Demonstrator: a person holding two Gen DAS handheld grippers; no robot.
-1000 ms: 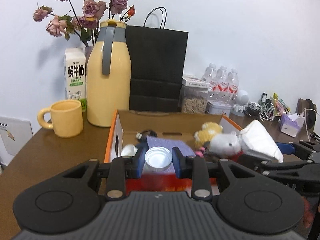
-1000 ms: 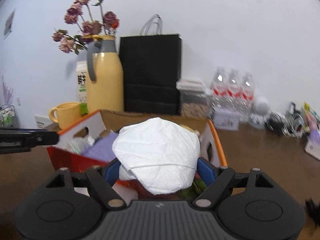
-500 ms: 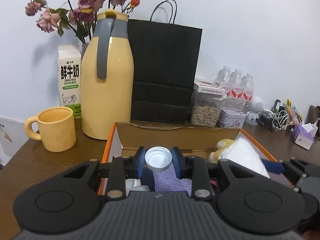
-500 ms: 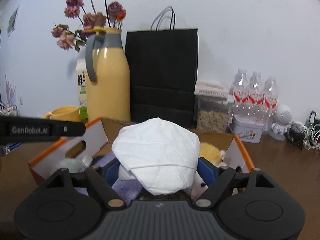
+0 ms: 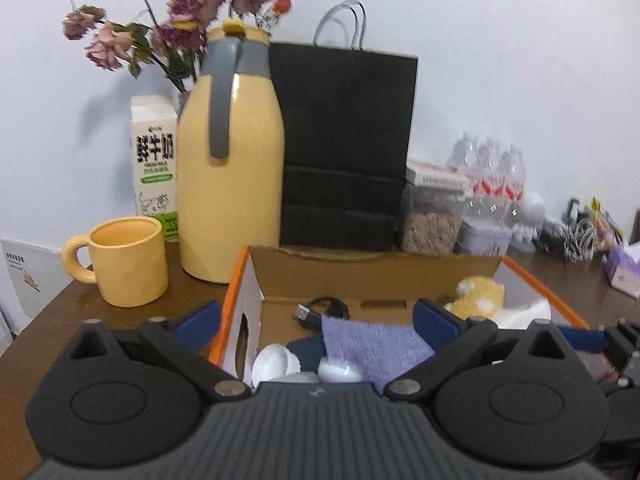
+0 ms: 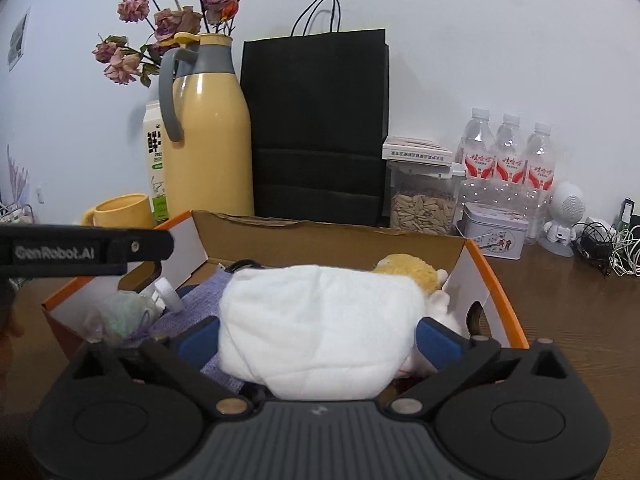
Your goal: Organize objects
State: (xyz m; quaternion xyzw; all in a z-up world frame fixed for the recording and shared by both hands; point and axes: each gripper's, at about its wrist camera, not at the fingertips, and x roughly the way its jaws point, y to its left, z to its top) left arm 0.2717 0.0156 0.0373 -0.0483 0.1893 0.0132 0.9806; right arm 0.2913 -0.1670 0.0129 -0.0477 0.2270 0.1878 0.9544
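Note:
An orange and white cardboard box [image 5: 240, 304] sits right in front of both grippers. My left gripper [image 5: 318, 318] hangs over its left end, jaws opening, nothing between the pads. A small white-capped bottle [image 5: 340, 370] lies blurred in the box below it, beside a purple cloth [image 5: 372, 340]. My right gripper [image 6: 319, 336] is over the box's right half, jaws opening too. A white soft bundle [image 6: 320, 320] lies between its pads, spread wide on the contents. A yellow plush toy [image 6: 408, 268] sits behind the bundle.
Behind the box stand a yellow thermos [image 5: 230, 184], a yellow mug [image 5: 128, 260], a milk carton [image 5: 154, 160], a black paper bag [image 5: 344, 140], a seed jar [image 6: 420, 200], water bottles [image 6: 508, 160] and a tin [image 6: 494, 236]. Cables [image 6: 608, 244] lie far right. The left gripper's side [image 6: 80, 250] crosses the right wrist view.
Both grippers spread their jaws. The capped bottle left the left pads and dropped into the box. The white bundle sank lower and spread wider between the right pads.

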